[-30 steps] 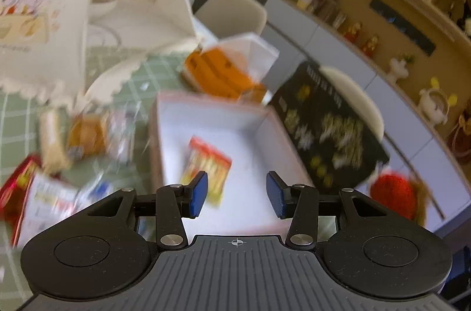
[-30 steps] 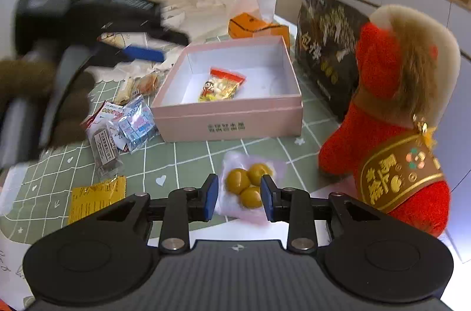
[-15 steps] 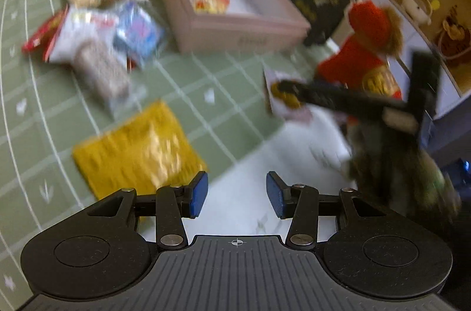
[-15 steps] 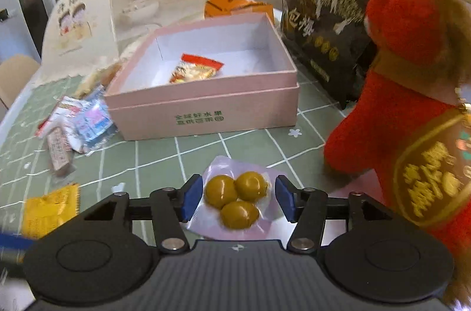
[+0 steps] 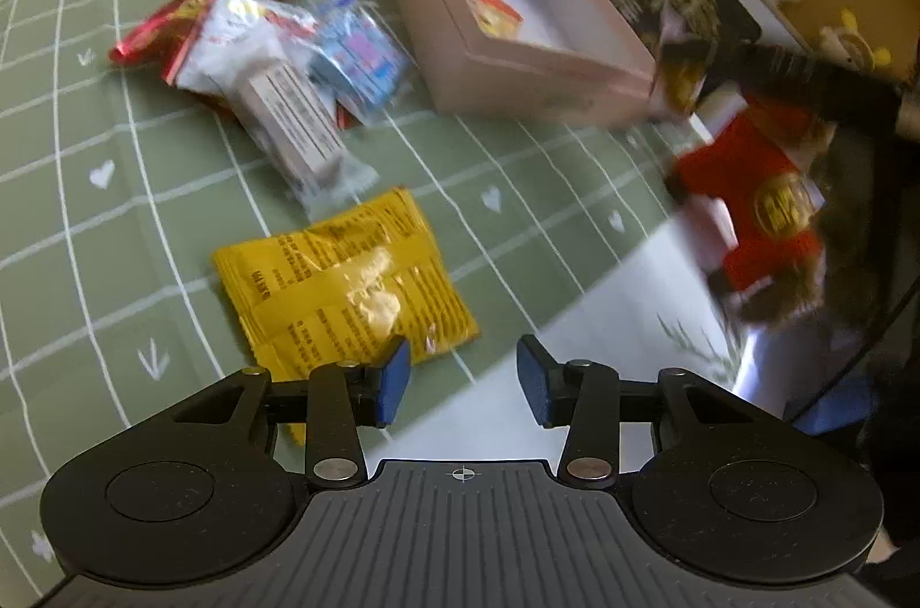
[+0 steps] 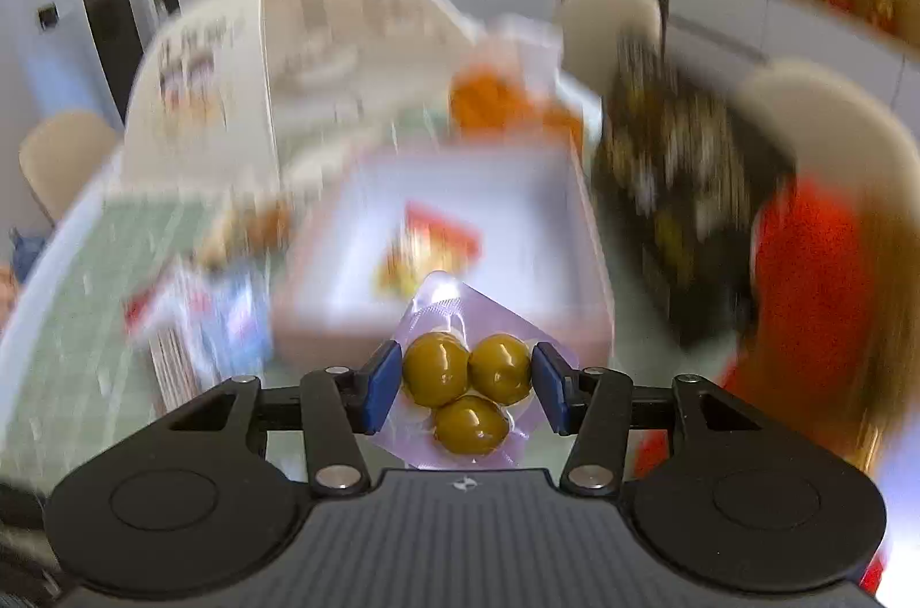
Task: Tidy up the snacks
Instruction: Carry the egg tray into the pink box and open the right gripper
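Right gripper (image 6: 464, 388) pinches a clear pouch of three green olives (image 6: 467, 386), lifted before the open pink cardboard box (image 6: 454, 263). Left gripper (image 5: 463, 381), fingers spread and holding nothing, hovers just beside a crinkled yellow foil packet (image 5: 345, 289) on the green grid tablecloth (image 5: 115, 217).

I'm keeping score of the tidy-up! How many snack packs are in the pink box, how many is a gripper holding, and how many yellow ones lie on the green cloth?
In the pink box: 1, the red-and-yellow pack
Held by the right gripper: 1, the pouch of green balls
Yellow on the green cloth: 1, the yellow packet
Total: 3
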{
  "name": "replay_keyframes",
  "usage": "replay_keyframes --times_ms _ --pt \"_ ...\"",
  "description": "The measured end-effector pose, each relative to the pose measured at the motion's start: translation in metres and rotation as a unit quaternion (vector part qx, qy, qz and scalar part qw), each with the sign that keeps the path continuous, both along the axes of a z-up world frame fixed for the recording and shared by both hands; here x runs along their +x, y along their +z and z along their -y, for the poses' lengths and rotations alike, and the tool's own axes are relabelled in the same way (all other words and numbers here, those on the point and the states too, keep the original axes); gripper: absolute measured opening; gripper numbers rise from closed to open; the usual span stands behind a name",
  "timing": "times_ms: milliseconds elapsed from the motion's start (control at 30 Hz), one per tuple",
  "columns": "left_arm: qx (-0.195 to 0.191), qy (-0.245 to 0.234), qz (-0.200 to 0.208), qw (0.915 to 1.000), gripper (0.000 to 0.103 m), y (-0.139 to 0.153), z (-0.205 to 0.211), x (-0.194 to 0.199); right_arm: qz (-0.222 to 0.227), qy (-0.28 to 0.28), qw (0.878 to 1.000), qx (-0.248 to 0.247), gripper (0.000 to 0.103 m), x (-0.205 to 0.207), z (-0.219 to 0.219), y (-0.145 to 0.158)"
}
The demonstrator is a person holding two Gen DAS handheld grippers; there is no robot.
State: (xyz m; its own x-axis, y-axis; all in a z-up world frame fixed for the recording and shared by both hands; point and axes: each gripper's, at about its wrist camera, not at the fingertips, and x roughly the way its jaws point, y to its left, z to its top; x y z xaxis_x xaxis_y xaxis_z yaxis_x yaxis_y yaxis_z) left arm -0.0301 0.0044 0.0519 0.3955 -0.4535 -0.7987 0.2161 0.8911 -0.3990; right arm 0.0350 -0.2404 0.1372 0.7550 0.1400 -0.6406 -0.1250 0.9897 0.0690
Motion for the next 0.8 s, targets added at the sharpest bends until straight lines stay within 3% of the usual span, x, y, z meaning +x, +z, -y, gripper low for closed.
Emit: replay_keyframes --times_ms 67,133,200,300,400,533,600,700,800 --pt "0.001 0.012 0.015 0.9998 0.046 0.000 -0.003 0.008 0.031 0.009 0.999 -0.006 0.051 0.029 -0.006 0.016" --pt "0.001 0.035 0.025 0.9990 0.046 0.001 -0.010 0.018 0.016 0.012 1.000 -0.011 0.058 0.059 -0.013 0.018" --pt "-0.011 0.056 0.033 0.9978 0.046 0.008 -0.018 0.025 0.000 0.013 1.000 -0.014 0.059 0.072 -0.023 0.013" --pt "-0.024 0.074 0.057 0.9953 0.046 0.024 -0.034 0.027 -0.010 0.059 0.998 -0.010 0.061 0.055 -0.046 -0.001" --pt "-0.010 0.122 0.061 0.9906 0.046 0.027 -0.059 0.030 -0.040 0.113 0.993 -0.004 0.069 0.029 -0.079 -0.027" --pt "0.000 0.205 0.019 0.9786 0.046 0.015 -0.094 0.036 -0.090 0.179 0.980 0.009 0.069 -0.001 -0.123 -0.063" --pt "-0.005 0.223 -0.001 0.9748 0.046 0.007 -0.100 0.036 -0.108 0.190 0.976 0.019 0.069 -0.013 -0.141 -0.076" --pt "-0.016 0.203 -0.024 0.9788 0.046 -0.001 -0.087 0.035 -0.125 0.199 0.972 0.029 0.069 -0.028 -0.158 -0.091" --pt "-0.017 0.176 -0.043 0.9834 0.045 -0.009 -0.062 0.035 -0.121 0.186 0.975 0.009 0.069 -0.038 -0.156 -0.099"
